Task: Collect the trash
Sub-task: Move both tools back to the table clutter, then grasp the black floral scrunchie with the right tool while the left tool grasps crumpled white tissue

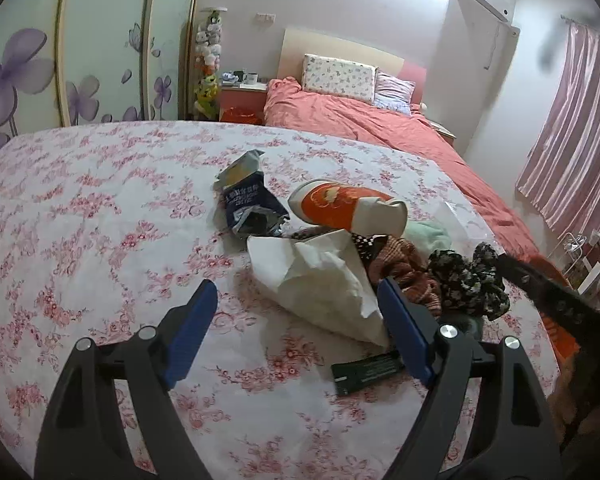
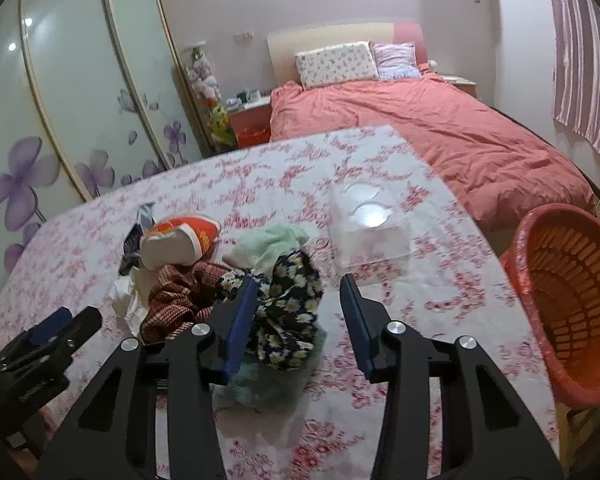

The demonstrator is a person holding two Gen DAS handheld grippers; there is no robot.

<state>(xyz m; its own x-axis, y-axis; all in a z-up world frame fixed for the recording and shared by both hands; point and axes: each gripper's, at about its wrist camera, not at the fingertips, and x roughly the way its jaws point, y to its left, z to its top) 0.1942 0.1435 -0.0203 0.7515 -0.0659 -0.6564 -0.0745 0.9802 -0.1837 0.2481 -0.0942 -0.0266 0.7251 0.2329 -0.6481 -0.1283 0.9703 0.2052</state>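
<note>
- The trash is found piled mid-worktop: a crumpled white paper [image 1: 320,280], a dark blue snack wrapper [image 1: 252,204], an orange-and-white packet [image 1: 340,204] and a flat dark green label [image 1: 368,372].
- Clothes are mixed in just beside it: a rust knit [image 1: 404,272], a daisy-print fabric [image 2: 292,300], a mint cloth [image 2: 272,240].
- The left hand-held gripper [image 1: 296,312] is held spread wide, nothing gripped, paper touching its right finger.
- The right hand-held gripper [image 2: 296,312] is also spread apart and empty, over the daisy fabric.
- The red basket [image 2: 572,292] at the worktop [image 1: 80,220] edge looks empty, though the view is blurry.
- So nothing seems collected yet; every piece is left.
</note>
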